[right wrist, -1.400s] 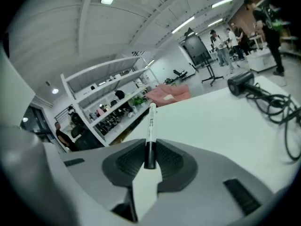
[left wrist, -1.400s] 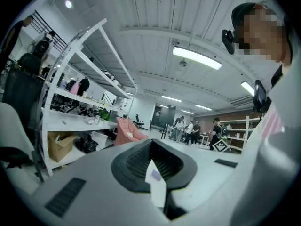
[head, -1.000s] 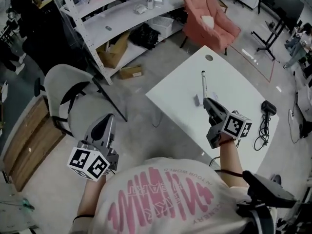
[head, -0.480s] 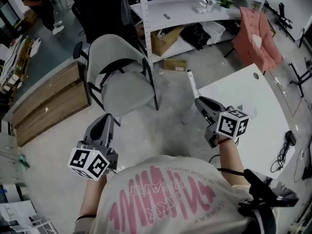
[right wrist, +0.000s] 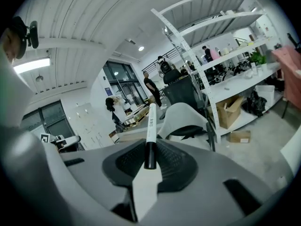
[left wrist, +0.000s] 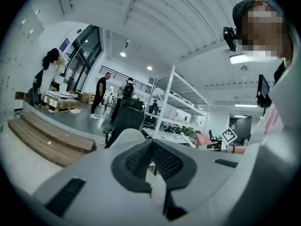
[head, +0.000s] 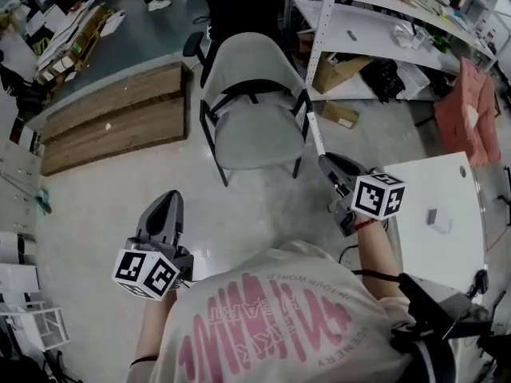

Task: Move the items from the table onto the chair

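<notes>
- White plastic marker pen with a black end [head: 314,134] sticks out of the right gripper [head: 328,163]. The fingers are clamped on that black end, and the pen's tip hangs over the floor, just right of the grey shell chair with a black frame [head: 251,130].
- I judge the pen light, stiff and smooth. Held by one end it could swivel or slip, so a hold nearer its middle would be steadier. It may also roll on the curved seat.
- Below and left of the chair, the left gripper [head: 165,204] has its fingers drawn together on nothing.
- Nothing lies on the chair seat yet.
- Well right of the chair, a small grey block [head: 433,216] lies on the white table [head: 459,182]. It looks light and rigid, best pinched across its short sides.
- Just right of the chair, an open brown cardboard box [head: 339,70] sits low in the white metal rack [head: 367,34]. Its contents cannot be made out.
</notes>
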The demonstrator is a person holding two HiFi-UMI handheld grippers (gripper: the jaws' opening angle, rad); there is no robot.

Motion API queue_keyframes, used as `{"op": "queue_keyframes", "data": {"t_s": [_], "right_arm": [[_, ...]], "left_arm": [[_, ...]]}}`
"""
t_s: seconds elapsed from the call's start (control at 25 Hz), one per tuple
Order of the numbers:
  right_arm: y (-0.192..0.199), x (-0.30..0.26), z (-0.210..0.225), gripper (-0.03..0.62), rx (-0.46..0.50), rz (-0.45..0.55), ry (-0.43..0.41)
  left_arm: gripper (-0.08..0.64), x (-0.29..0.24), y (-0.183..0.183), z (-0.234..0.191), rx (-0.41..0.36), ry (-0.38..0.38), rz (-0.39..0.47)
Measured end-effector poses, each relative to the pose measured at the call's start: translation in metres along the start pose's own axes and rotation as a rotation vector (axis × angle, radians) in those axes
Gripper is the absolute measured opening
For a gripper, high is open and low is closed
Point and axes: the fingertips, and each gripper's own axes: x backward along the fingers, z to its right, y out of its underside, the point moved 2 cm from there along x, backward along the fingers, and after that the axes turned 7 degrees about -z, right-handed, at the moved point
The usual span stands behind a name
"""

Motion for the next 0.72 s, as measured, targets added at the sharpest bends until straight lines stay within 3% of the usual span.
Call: {"op": "queue_keyframes", "data": {"t_s": [0.4,0.56,0.72], "right_arm": [[-0.007,-0.092,-0.01,0.078,0.006,-0.12,-0.078],[-0.018,-0.131,-0.001,0.078,0.022,-0.165,-0.092],[-0.029,-0.173,0.025,0.078,-0.024,-0.235,-0.112]], "left_arm": [[0.009,0.023,0.008,-0.055,0.084,-0.159,0.015],[0.009,0.01,0.001,-0.074,0.109,-0.212,0.025],[0.009,-0.021,-0.015,-0.087,0.123,-0.265,0.008]]}}
